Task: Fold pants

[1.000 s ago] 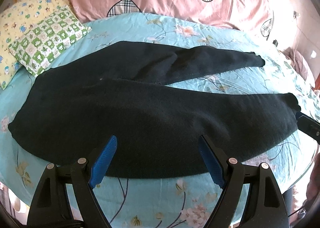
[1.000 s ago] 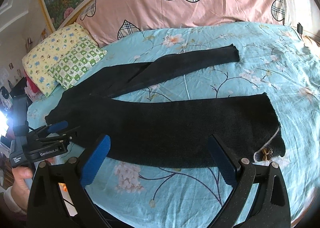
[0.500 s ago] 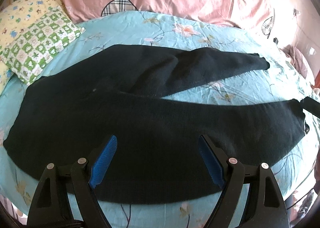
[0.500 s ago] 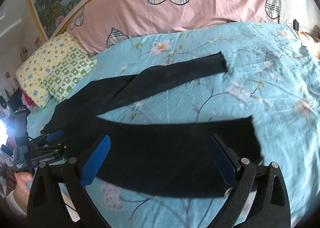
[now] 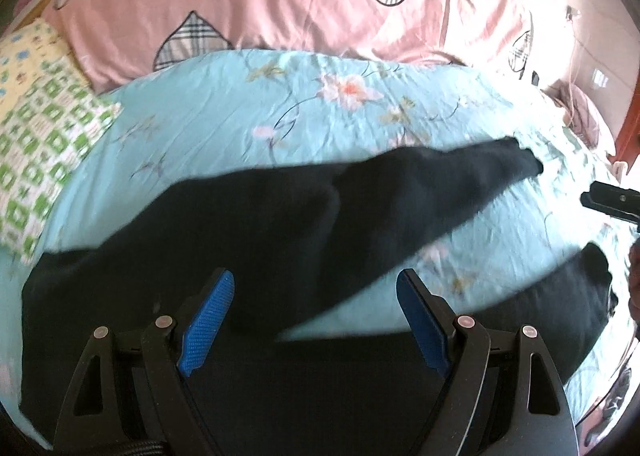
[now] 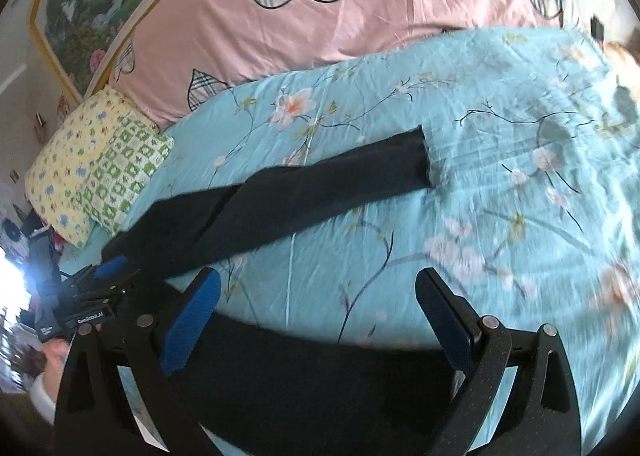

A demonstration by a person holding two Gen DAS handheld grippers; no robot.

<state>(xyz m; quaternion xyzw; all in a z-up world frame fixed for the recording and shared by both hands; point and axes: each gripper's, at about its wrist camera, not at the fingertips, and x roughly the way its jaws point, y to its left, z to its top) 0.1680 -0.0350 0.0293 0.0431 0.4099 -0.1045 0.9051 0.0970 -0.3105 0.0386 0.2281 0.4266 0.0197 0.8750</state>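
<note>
- A bed point(image 5: 224, 111) covered in a light blue floral sheet fills both views. A long pink bolster with plaid heart patches point(image 6: 360, 11) runs along its far side.
- A pair of black pants point(image 5: 248, 240) lies spread flat on the bed, legs parted in a V. The waist end is to the left in the left wrist view. One leg reaches away toward the right, and its cuff point(image 6: 416, 159) lies flat on the sheet. The nearer leg runs across the bottom of both views.
- A yellow and green patterned pillow point(image 6: 92, 171) sits at the bed's left corner, just beyond the waist end of the pants.
- The left tongs point(image 5: 316, 320) are wide open and hold nothing. They sit low above the hip area of the pants, and black fabric fills the view beneath and between the blue pads.
- The right tongs point(image 6: 316, 320) are also spread open and empty. The near leg passes under them, and bare sheet shows between the pads.
- In the right wrist view the left tongs appear at the far left, beside the waist end, with part of a hand below them.
- Compared with a second ago, both cameras sit lower and closer to the cloth: the near leg has slid to the bottom edge of each view. The pants themselves have not been lifted or folded.
</note>
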